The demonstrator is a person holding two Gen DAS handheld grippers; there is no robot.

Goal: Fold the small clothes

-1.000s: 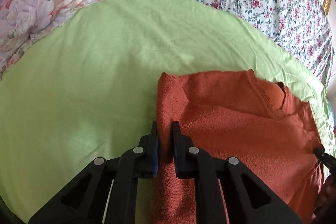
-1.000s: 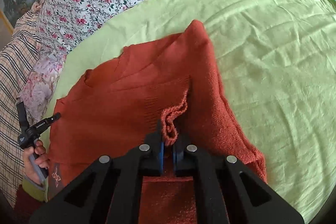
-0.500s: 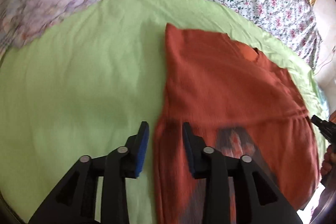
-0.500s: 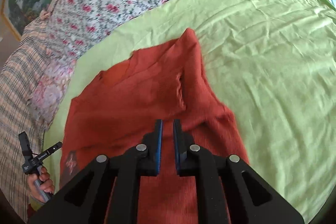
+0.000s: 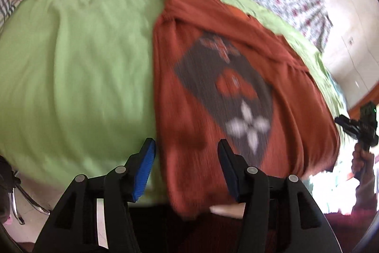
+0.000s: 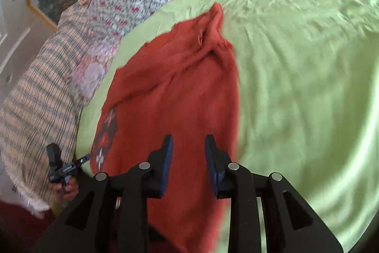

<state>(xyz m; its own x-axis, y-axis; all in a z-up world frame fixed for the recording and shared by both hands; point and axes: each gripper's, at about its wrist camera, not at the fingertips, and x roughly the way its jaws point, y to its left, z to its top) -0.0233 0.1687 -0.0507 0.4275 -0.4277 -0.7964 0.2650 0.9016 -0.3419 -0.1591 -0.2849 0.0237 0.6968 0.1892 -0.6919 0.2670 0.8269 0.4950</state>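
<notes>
The left hand-held gripper (image 5: 186, 153) sits at the bottom centre of its view, fingers wide apart and gripping nothing, straddling the near left edge of the rust-orange sweater (image 5: 213, 77). The right hand-held gripper (image 6: 188, 151) is low in its frame, fingers parted and empty, above the sweater's (image 6: 180, 98) lower part. The sweater lies folded lengthwise on the green sheet (image 5: 78, 63) of the bed, a dark patterned panel (image 5: 227, 91) showing; the frames are motion-blurred.
</notes>
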